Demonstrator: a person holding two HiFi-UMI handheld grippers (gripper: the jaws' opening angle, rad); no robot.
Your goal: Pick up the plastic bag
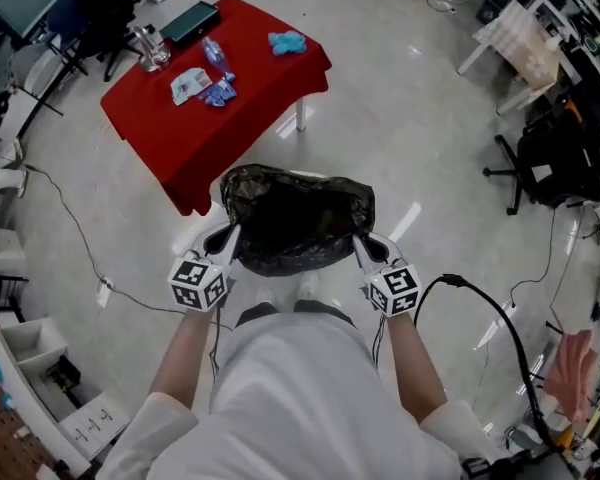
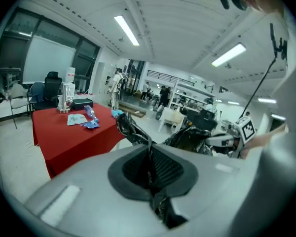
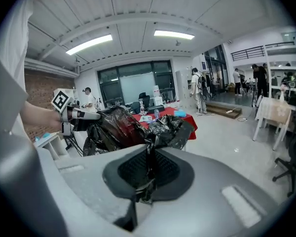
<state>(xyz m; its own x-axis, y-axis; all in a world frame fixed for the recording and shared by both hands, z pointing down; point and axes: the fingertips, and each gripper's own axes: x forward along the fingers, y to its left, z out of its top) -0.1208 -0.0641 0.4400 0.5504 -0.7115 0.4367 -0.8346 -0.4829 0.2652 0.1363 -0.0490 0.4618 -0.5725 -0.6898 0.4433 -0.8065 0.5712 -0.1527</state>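
Observation:
A black plastic bag [image 1: 295, 218] hangs in the air in front of me, stretched between both grippers. My left gripper [image 1: 226, 238] is shut on the bag's left rim, and a strip of black film is pinched between its jaws in the left gripper view [image 2: 150, 174]. My right gripper [image 1: 366, 248] is shut on the right rim, with crumpled film caught between its jaws in the right gripper view [image 3: 147, 174]. The bag [image 3: 123, 127] bulges between the two grippers, and its mouth faces up in the head view.
A table with a red cloth [image 1: 250, 98] stands just beyond the bag, carrying a bottle [image 1: 213, 53], a dark box [image 1: 188, 23], a blue cloth [image 1: 287, 41] and small items. A black cable [image 1: 500, 318] trails on the floor at right. Office chairs [image 1: 550, 158] and shelves ring the room.

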